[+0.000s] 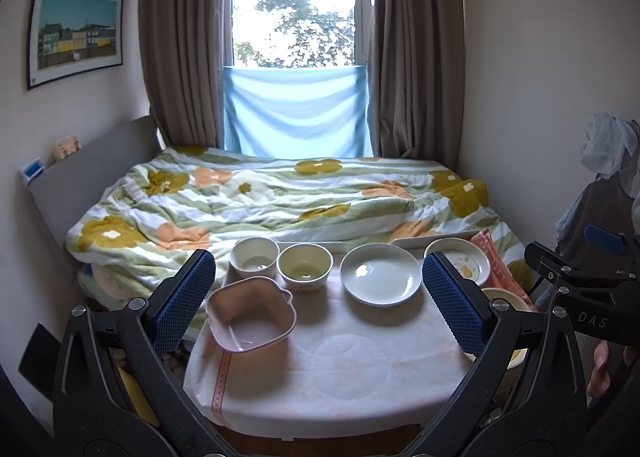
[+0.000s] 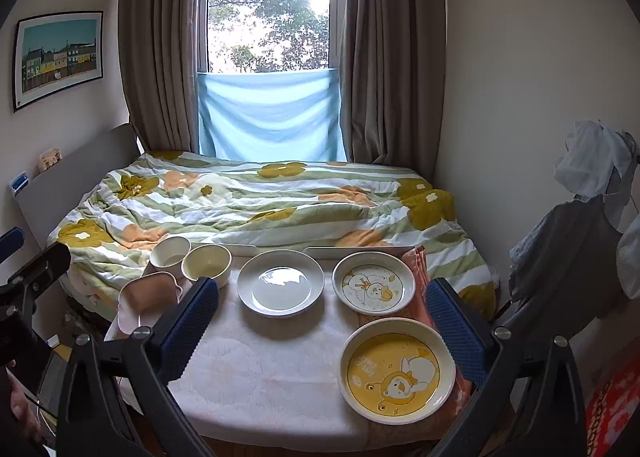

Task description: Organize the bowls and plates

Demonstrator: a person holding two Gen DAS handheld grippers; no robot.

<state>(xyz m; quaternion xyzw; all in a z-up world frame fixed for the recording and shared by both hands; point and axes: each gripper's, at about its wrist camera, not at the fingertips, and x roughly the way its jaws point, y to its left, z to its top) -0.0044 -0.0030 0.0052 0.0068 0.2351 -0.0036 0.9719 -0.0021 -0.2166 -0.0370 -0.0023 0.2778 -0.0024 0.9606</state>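
Observation:
On a small cloth-covered table (image 1: 340, 369) stand a pink square bowl (image 1: 252, 315), a white bowl (image 1: 255, 257), a cream bowl (image 1: 305, 266), a plain white plate (image 1: 382, 274) and a duck-print plate (image 1: 460, 261). The right wrist view shows the same white plate (image 2: 280, 283), the duck plate (image 2: 374, 283) and a yellow chick plate (image 2: 396, 369) nearest. My left gripper (image 1: 320, 289) is open and empty above the table's near side. My right gripper (image 2: 324, 321) is open and empty, with the yellow plate just inside its right finger.
A bed with a flowered quilt (image 1: 280, 201) lies right behind the table. An orange cloth (image 2: 418, 277) lies under the right-hand plates. A chair with hanging clothes (image 2: 580, 249) stands at the right. Curtains and a window are at the back.

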